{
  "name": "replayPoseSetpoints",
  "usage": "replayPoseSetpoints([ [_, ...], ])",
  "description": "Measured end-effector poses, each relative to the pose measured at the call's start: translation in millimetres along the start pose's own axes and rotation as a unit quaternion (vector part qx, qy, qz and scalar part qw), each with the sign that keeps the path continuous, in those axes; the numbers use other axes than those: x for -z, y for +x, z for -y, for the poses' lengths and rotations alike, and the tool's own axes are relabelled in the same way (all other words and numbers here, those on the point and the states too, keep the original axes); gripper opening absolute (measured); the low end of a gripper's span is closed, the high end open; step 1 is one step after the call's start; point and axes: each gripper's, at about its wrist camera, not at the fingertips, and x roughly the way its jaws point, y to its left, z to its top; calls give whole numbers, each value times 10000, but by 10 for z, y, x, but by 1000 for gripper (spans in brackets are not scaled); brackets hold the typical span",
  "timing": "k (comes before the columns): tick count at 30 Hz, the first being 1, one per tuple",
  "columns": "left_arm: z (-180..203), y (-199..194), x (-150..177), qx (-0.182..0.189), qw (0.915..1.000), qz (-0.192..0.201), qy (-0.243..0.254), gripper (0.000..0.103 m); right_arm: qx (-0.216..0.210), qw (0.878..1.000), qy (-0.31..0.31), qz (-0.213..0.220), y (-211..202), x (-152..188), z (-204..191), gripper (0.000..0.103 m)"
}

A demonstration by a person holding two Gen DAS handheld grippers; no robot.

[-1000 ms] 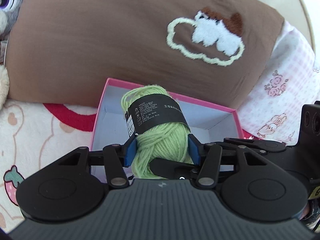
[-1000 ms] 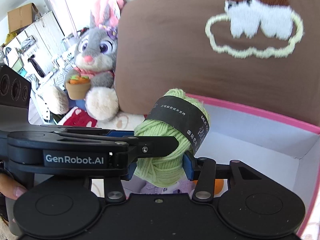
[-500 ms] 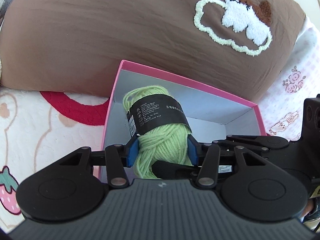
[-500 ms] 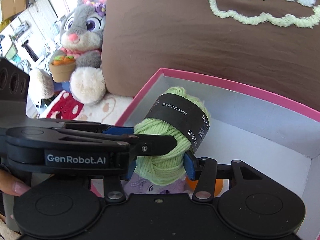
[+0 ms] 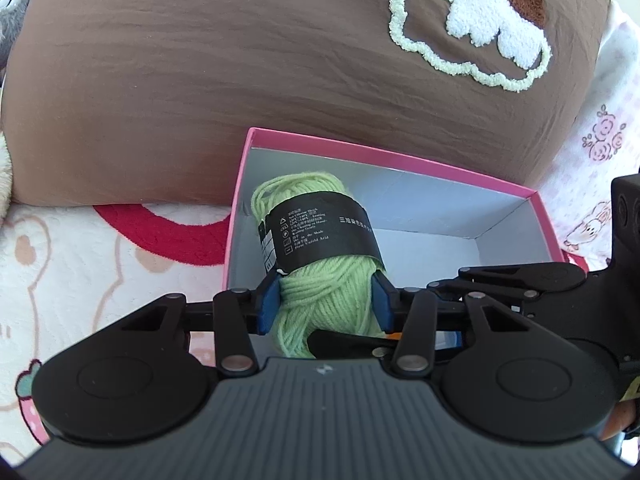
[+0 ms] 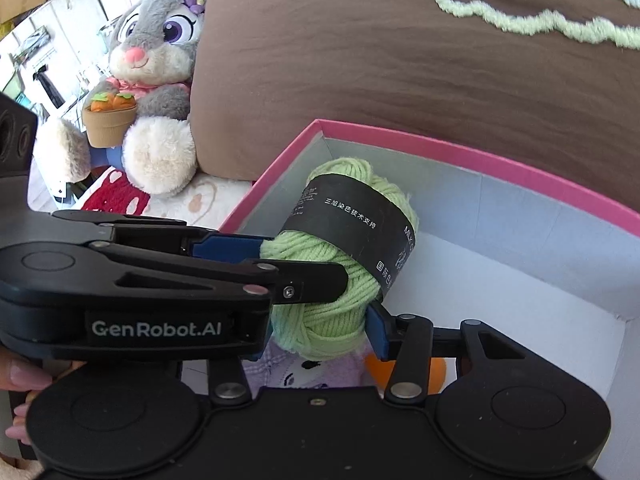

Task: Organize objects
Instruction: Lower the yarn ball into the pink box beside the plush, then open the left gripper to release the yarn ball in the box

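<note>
A green yarn skein point(image 5: 320, 280) with a black paper band is held by both grippers over the open pink box point(image 5: 400, 156) with a white inside. My left gripper point(image 5: 325, 306) is shut on its lower half. My right gripper point(image 6: 320, 320) is shut on the same skein point(image 6: 344, 280) from the right side, crossing the left one. The skein hangs low inside the box point(image 6: 440, 144), near its left wall. A purple soft toy point(image 6: 308, 372) and an orange thing point(image 6: 376, 368) lie in the box beneath it.
A big brown cushion point(image 5: 240, 60) with a fluffy cloud patch stands right behind the box. A grey plush rabbit point(image 6: 156, 60) with a carrot pot sits to the left of it. The box rests on a patterned blanket point(image 5: 80, 260).
Both grippers have carried the skein forward and down, from above the box's near edge into the box. Both stay shut on it.
</note>
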Motion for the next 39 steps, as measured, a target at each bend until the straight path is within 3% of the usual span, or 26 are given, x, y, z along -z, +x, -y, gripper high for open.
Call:
replayPoseSetpoints([
  [10, -21, -9, 20, 23, 9999, 13, -140, 44, 127, 9994, 254, -177, 126, 15, 15, 52],
  [12, -12, 0, 21, -33, 9999, -19, -121, 37, 133, 9993, 311, -177, 147, 20, 11, 52],
  [14, -45, 1, 19, -98, 9996, -77, -265, 25, 170, 9992, 283, -211, 177, 17, -16, 52],
  [20, -130, -45, 31, -17, 9991, -80, -425, 22, 125, 9994, 233, -203, 184, 1, -43, 55],
  [26, -94, -70, 42, 18, 9995, -7, -314, 13, 287, 9985, -456, -66, 111, 75, -193, 53],
  [31, -67, -77, 50, 124, 9994, 26, -317, 12, 311, 9984, -468, 35, 164, 46, -239, 42],
  [36, -60, -17, 61, 83, 9991, -83, -397, 12, 666, 9969, -403, -121, 255, 12, -269, 42],
  [39, -86, -5, 76, 60, 9987, -149, -480, 12, 586, 9971, -476, -98, 173, 53, -257, 46],
])
